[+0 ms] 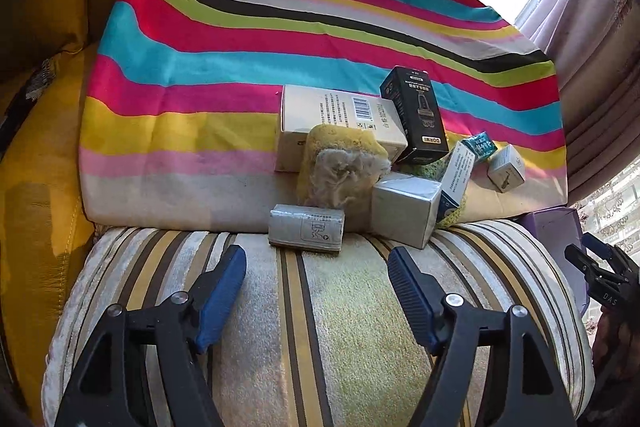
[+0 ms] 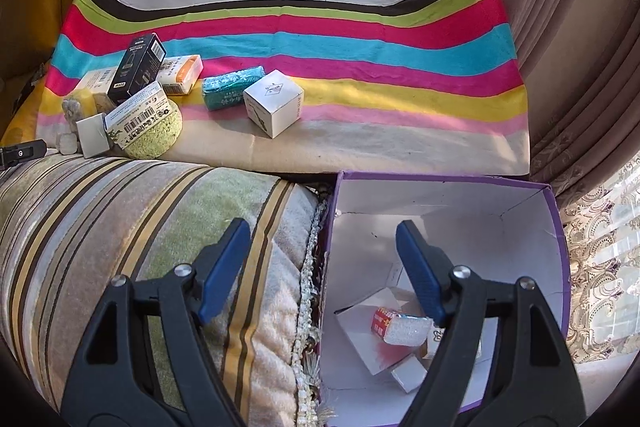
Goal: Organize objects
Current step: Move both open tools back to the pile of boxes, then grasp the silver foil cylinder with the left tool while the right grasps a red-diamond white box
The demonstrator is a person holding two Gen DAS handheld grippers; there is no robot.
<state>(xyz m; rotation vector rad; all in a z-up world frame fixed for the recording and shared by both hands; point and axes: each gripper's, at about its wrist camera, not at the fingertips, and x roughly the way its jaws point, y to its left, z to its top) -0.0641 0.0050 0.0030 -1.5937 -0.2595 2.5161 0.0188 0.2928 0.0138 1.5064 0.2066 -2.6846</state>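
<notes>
A pile of small boxes lies on the striped cloth (image 1: 200, 67). It includes a white box (image 1: 340, 111), a black box (image 1: 414, 115), a yellow sponge (image 1: 340, 163) and a silver box (image 1: 404, 207). A grey packet (image 1: 306, 229) sits at the cloth's near edge, just ahead of my left gripper (image 1: 316, 259), which is open with nothing between its fingers. My right gripper (image 2: 322, 231) is open and empty above the left wall of a purple box (image 2: 440, 181). Inside that box lie a red-and-white packet (image 2: 400, 327) and other small boxes. A white cube box (image 2: 274, 103) and a teal packet (image 2: 232, 91) rest on the cloth.
A striped cushion (image 2: 140, 219) lies between both grippers and the cloth. Yellow sofa cushions (image 1: 44, 107) stand at the left, curtains (image 2: 580, 87) at the right. A green sponge (image 2: 156, 139) and a barcode box (image 2: 136, 115) belong to the pile. The right gripper's tip (image 1: 600, 267) shows at the left view's edge.
</notes>
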